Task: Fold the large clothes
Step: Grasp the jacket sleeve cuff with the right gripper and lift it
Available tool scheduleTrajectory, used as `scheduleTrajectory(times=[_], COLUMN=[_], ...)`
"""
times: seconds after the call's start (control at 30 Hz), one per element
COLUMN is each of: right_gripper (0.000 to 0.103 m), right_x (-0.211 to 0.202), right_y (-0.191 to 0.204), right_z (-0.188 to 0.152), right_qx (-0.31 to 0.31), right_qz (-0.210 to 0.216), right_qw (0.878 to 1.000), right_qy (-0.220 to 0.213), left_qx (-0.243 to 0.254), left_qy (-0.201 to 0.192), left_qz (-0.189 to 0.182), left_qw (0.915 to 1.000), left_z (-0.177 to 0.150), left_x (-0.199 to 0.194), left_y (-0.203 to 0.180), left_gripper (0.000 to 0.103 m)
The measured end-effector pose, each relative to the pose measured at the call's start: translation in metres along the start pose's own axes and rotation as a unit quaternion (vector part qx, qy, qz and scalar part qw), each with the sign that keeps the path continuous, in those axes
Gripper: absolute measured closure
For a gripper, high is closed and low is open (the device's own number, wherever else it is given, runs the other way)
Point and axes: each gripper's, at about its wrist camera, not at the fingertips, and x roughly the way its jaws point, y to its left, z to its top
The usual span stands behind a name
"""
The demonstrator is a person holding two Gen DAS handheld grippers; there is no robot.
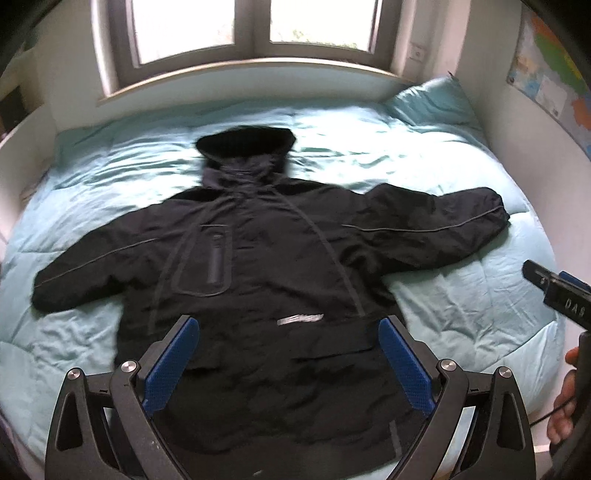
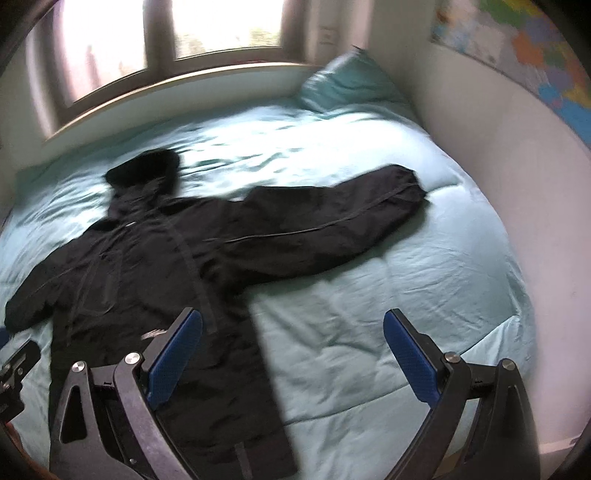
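**Black hooded jacket laid flat on a bed, both grippers held above it with jaws wide**

Room. A white-walled bedroom, with a two-pane window (image 1: 255,29) above a pale sill at the far side of the bed. A coloured wall map (image 1: 554,74) hangs on the wall at the right.

Surface. The bed is covered by a light turquoise quilt (image 1: 461,288), creased and stitched in broad panels. It fills nearly the whole field in both views. A pillow (image 1: 432,99) in the same turquoise lies in the far right corner, against the wall and just below the sill.

Task item. The black jacket (image 1: 266,258) lies spread flat on the middle of the quilt, hood toward the window, hem toward the cameras. Both sleeves are stretched outward: the right sleeve (image 2: 332,221) reaches toward the map wall and the left sleeve (image 1: 85,273) toward the opposite edge of the bed. A chest pocket with a vertical zip and a small pale reflective label near the hem are visible on the upper face. Nothing lies on the jacket.

Grippers. The left gripper (image 1: 288,354) hangs over the lower body of the jacket, its blue-padded fingers spread wide and empty. The right gripper (image 2: 293,350) is placed over the jacket's right edge and the bare quilt beside it, likewise spread wide and holding nothing. In the left wrist view, the right gripper's body and part of the hand (image 1: 563,406) holding it appear at the right margin. Both views are slightly blurred.
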Motion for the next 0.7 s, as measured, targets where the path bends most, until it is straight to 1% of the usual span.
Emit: scheduleTrajectory(times=[0.13,0.23,0.37,0.47,0.5,0.57,0.7], right_gripper=[0.004,0.004,0.004,0.004,0.004,0.004,0.004], right_x=[0.040,0.072,0.129,0.168,0.178,0.197,0.233], right_y=[-0.062,-0.096,-0.134,-0.152,-0.156,-0.163,-0.176], right_z=[0.026,0.046,0.079,0.100,0.106,0.118,0.135], right_qx=[0.034,0.046,0.068,0.078,0.080,0.081,0.092], right_qz=[-0.013,-0.024,-0.034,-0.050,-0.053,-0.059,-0.057], right_qw=[0.999,0.999,0.997,0.995,0.994,0.994,0.993], right_qy=[0.009,0.009,0.028,0.041,0.043,0.044,0.055], left_qx=[0.003,0.009,0.022,0.031,0.035,0.038,0.046], left_qy=[0.007,0.007,0.017,0.023,0.027,0.036,0.055], left_qz=[-0.002,0.006,0.014,0.016,0.015,0.009,0.003], left_qw=[1.0000,0.9999,0.9995,0.9991,0.9989,0.9986,0.9974], left_z=[0.028,0.052,0.083,0.100,0.111,0.121,0.137], left_x=[0.030,0.051,0.082,0.104,0.117,0.135,0.169], left_y=[-0.042,-0.070,-0.102,-0.121,-0.125,-0.134,-0.150], left_gripper=[0.005,0.005,0.005,0.005,0.005,0.005,0.005])
